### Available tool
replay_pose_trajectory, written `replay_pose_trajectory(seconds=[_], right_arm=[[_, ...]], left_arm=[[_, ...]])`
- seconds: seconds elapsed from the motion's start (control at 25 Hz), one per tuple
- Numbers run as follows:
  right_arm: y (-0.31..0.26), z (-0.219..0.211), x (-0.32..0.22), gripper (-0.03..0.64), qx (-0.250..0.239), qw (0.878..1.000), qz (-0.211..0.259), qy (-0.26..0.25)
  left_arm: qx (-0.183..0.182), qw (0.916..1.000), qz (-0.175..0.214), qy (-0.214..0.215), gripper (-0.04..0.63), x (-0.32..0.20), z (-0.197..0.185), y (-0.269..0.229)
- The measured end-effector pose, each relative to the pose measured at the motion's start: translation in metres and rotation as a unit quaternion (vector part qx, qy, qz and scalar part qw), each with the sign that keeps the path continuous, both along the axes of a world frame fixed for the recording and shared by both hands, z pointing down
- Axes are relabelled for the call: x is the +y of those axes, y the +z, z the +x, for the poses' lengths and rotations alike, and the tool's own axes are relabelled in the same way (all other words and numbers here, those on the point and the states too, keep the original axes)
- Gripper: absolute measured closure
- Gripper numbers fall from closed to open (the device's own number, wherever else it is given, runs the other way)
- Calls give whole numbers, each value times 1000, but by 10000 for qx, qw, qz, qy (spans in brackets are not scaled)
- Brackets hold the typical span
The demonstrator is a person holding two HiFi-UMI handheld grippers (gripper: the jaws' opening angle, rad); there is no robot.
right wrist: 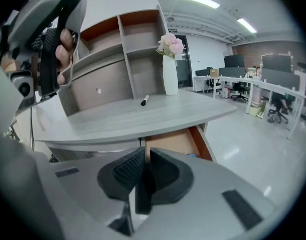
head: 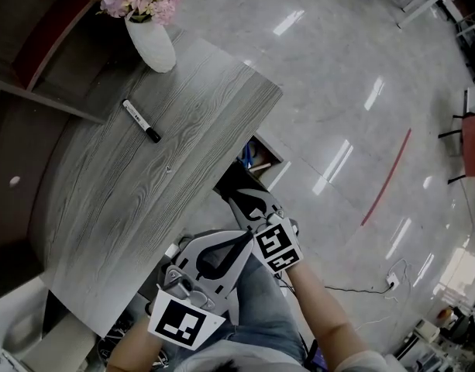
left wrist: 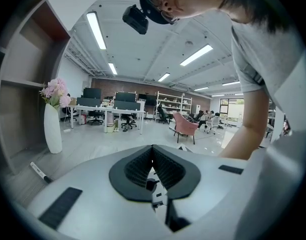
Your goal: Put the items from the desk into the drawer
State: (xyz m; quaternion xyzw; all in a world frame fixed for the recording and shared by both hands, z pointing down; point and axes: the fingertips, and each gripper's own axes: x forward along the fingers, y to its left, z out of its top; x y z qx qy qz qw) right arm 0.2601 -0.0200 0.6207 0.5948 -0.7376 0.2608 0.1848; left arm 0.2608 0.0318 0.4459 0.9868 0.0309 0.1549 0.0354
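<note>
A black-and-white marker (head: 141, 121) (right wrist: 144, 100) lies on the grey wooden desk (head: 144, 200), near its back. An open drawer (head: 256, 161) (right wrist: 175, 141) juts out under the desk's front edge, with something blue inside. Both grippers hang in front of the desk, off its edge, close to the person's lap. My left gripper (head: 235, 246) (left wrist: 153, 153) is shut with nothing in it and points out over the room. My right gripper (head: 249, 200) (right wrist: 144, 156) is also shut and empty, aimed at the drawer and the desk front.
A white vase of pink flowers (head: 152, 41) (right wrist: 168, 74) stands at the desk's far corner, just past the marker. A brown shelf unit (right wrist: 113, 59) rises behind the desk. Shiny floor (head: 353, 91) spreads to the right, with office desks and chairs far off.
</note>
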Motion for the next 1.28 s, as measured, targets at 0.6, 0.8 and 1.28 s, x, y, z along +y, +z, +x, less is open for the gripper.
replay_pose_trajectory(seconds=[0.6,0.8,1.28], right_arm=[[-106,8,7,609,161,9972,707,201],[-156,5,22,609,262,9934,1083,258],[-265,-13,75,609,542,9731,2115,740]], left_arm=[[465,9984,314,65,588,9,-7,-56],[643,9971,384,112,588,17,-15,-79],[954,9924,613,488,588,37,-30,-116]])
